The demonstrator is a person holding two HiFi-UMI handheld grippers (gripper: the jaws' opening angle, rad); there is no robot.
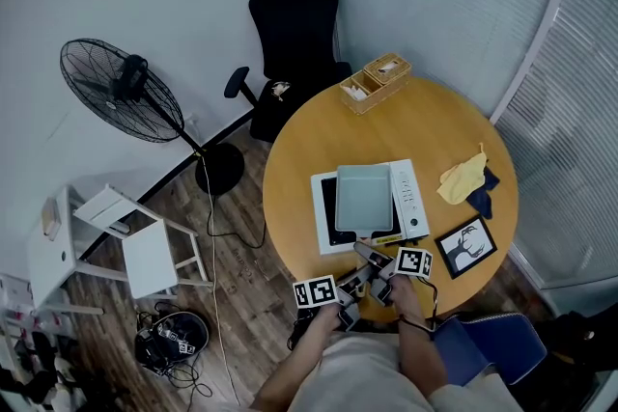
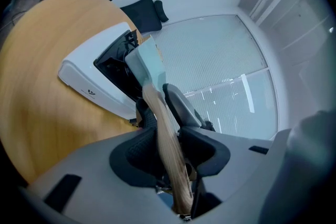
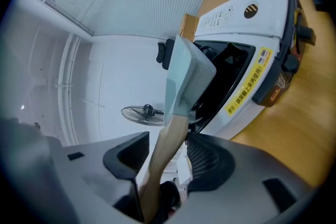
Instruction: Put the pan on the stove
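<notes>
Your pan (image 1: pixel 364 196) is on the stove (image 1: pixel 413 198), its square body covering most of the black cooktop near the middle of the round table (image 1: pixel 435 121). Its long axis runs from the body straight back to you, with the wooden handle (image 1: pixel 375 256) pointing at your chest and sticking out past the stove's near edge. Your left gripper (image 2: pixel 161 113) is clamped on that handle, a pad against each side. Your right gripper (image 3: pixel 169 139) straddles the same handle with its jaws released, a slight gap at each pad.
</notes>
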